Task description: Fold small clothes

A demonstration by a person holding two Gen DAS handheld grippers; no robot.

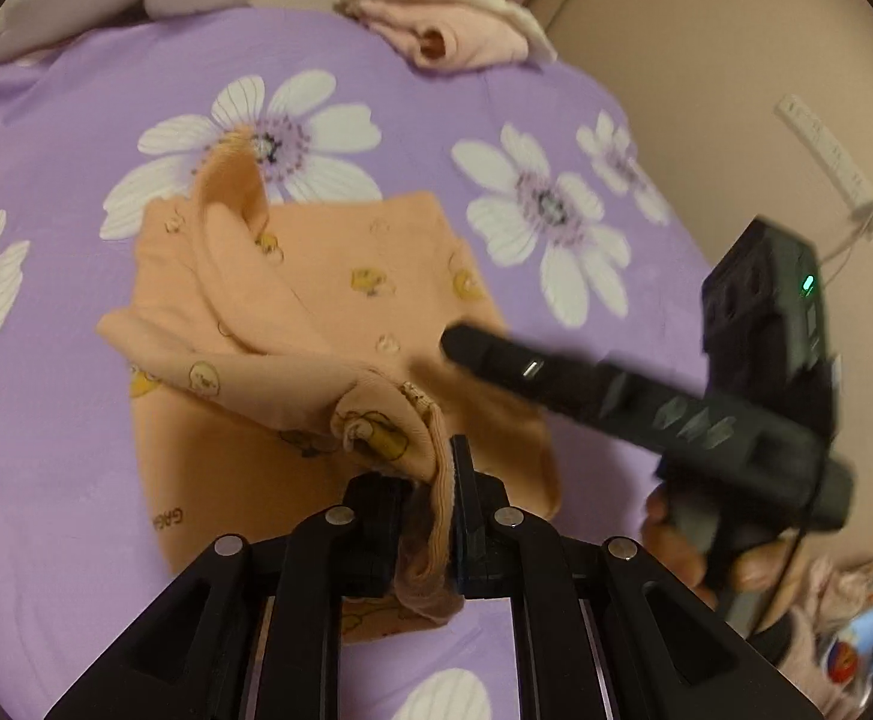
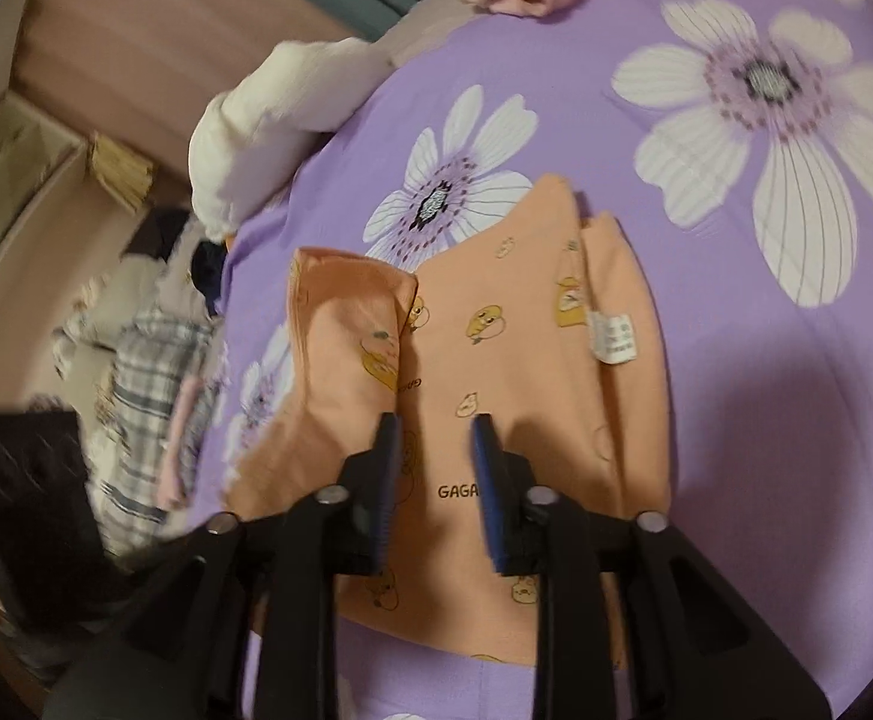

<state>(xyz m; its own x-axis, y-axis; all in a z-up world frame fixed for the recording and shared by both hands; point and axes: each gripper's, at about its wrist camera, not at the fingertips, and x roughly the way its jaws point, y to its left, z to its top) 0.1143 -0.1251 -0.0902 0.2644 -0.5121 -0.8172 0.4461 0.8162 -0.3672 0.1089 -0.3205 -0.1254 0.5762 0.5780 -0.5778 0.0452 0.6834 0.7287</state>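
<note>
An orange child's garment (image 1: 328,276) with small yellow cartoon prints lies on a purple flowered bedsheet (image 1: 76,120). My left gripper (image 1: 436,468) is shut on a ribbed cuff of the orange garment and holds that part lifted and bunched over the rest. My right gripper (image 2: 436,426) is open and empty, hovering just above the garment (image 2: 514,360) near its "GAGA" print. In the left wrist view the right gripper (image 1: 454,342) reaches in from the right over the garment's right edge. A white label (image 2: 613,339) shows on the garment.
A folded pink garment (image 1: 454,36) on a cream cloth lies at the sheet's far edge. A white pillow (image 2: 268,114) sits at the bed's edge. Plaid and other clothes (image 2: 154,390) lie on the floor beside the bed. A wall with a power strip (image 1: 826,150) is on the right.
</note>
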